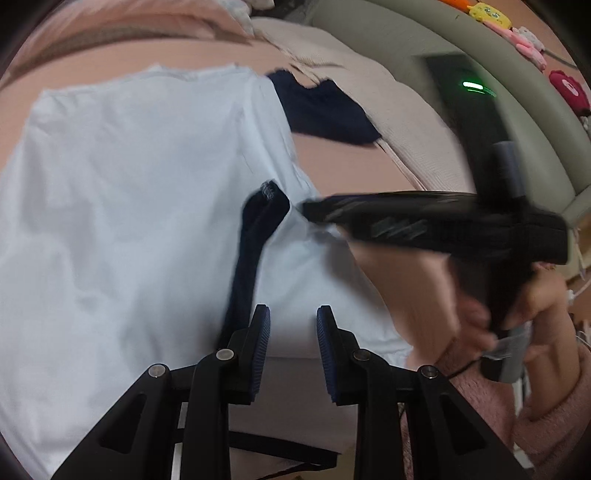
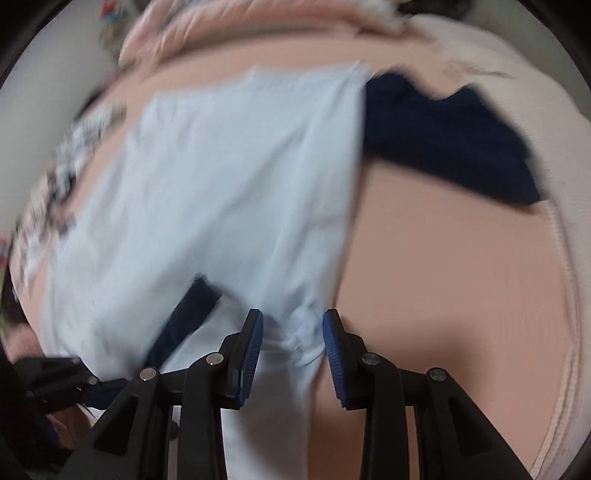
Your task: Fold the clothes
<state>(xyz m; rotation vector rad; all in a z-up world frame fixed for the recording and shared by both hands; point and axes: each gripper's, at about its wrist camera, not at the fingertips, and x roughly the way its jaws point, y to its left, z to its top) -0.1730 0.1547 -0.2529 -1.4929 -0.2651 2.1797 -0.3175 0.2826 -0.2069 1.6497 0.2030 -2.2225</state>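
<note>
A light blue T-shirt (image 1: 122, 206) lies spread on a pink sheet (image 1: 351, 166), with its dark navy neck trim (image 1: 255, 236) showing near the middle. My left gripper (image 1: 293, 315) hovers over the shirt's near part, open, with nothing pinched between its blue pads. My right gripper (image 1: 306, 212), held by a person's hand (image 1: 417, 295), points at the shirt's edge beside the trim. In the right wrist view the right gripper (image 2: 293, 319) stands open over the T-shirt (image 2: 229, 192). A bunched fold of the shirt (image 2: 295, 343) lies loose between the fingers.
A navy garment (image 1: 325, 110) (image 2: 443, 140) lies beyond the shirt, partly under a beige knit blanket (image 1: 399, 122). A patterned cloth (image 2: 74, 147) sits at the sheet's left edge. A padded grey headboard (image 1: 406, 33) with soft toys (image 1: 491, 14) curves at the right. A pink fuzzy sleeve (image 1: 554, 406) is near.
</note>
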